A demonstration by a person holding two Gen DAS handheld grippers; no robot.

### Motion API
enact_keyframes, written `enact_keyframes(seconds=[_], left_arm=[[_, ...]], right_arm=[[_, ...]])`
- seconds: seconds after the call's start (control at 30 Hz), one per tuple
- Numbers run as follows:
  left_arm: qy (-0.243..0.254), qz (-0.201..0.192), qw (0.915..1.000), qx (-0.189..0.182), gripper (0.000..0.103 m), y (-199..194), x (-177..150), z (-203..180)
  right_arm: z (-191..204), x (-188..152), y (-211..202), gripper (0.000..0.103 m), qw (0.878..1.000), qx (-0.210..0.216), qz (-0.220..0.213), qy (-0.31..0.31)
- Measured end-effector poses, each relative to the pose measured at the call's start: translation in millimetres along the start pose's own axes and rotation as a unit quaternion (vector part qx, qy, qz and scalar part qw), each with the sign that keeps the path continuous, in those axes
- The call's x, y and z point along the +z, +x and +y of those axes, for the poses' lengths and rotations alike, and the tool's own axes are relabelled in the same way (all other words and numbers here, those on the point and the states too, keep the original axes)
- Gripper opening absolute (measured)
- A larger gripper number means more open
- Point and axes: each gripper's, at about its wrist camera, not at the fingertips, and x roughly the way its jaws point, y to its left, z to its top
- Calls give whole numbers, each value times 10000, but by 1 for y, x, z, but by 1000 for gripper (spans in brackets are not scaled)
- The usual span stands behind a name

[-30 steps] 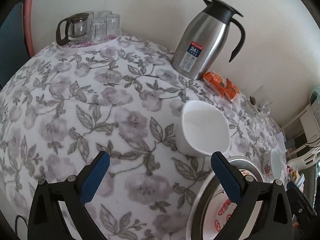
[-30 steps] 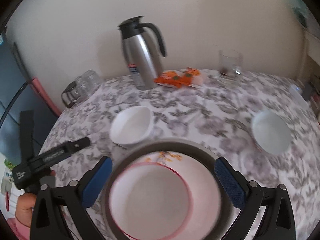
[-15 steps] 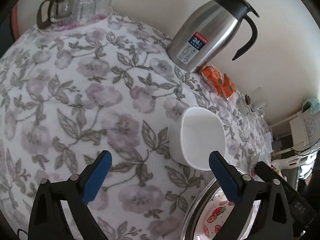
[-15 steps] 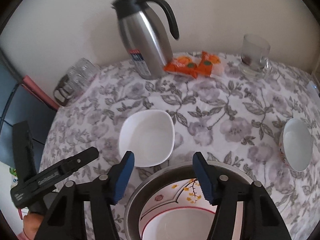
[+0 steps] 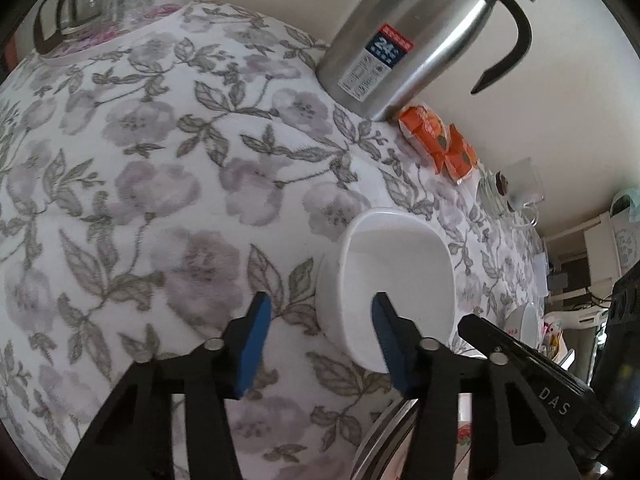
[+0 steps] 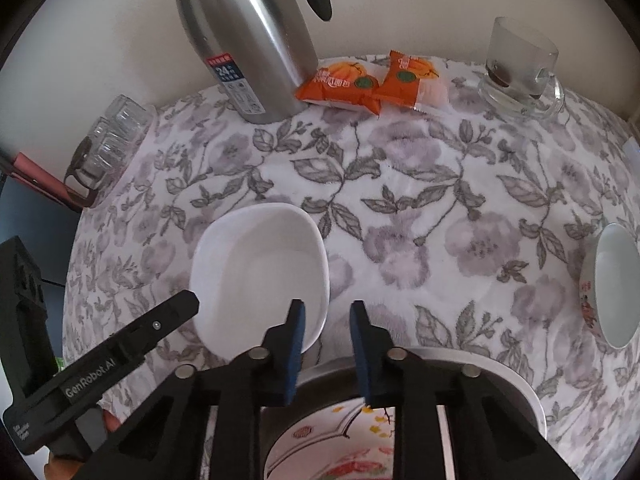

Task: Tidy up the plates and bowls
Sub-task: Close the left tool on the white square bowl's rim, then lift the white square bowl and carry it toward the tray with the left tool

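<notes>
A white rounded-square bowl (image 5: 396, 264) (image 6: 260, 268) sits on the flowered tablecloth. My left gripper (image 5: 320, 344) straddles the bowl's near left wall, one finger outside and one over the inside. Its jaws are closing and the pads are still clear of the wall. My right gripper (image 6: 328, 340) straddles the bowl's near right rim, with a narrow gap left, and is also closing. Just behind both grippers stands a metal basin (image 6: 504, 372) (image 5: 376, 436) that holds a patterned plate (image 6: 340, 440). A second small white bowl (image 6: 612, 288) rests at the far right.
A steel thermos jug (image 6: 248, 32) (image 5: 408, 32) stands at the back by the wall. Orange snack packets (image 6: 368, 80) and a glass mug (image 6: 520, 68) lie beside it. A glass pitcher with tumblers (image 5: 100, 0) (image 6: 104, 148) occupies the back left corner.
Both grippers have come forward and down onto the white bowl. Their jaws have narrowed from wide open, the right pair more than the left.
</notes>
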Motion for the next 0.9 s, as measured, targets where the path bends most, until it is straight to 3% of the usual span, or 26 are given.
enact_keyframes(seconds=[0.1,0.27,0.9], left_arm=[[34,45,10000,65,36,9,3,-3],[56,65,9999,79,22,18,8,-5],[192,71,9993,328,10,41,8,-16]], right_arm=[[0,4,8,13,10000,11,87,25],[3,9,17,10,9999,-45,166,-9],[14,6,40,9,9991,-188,360,-113]])
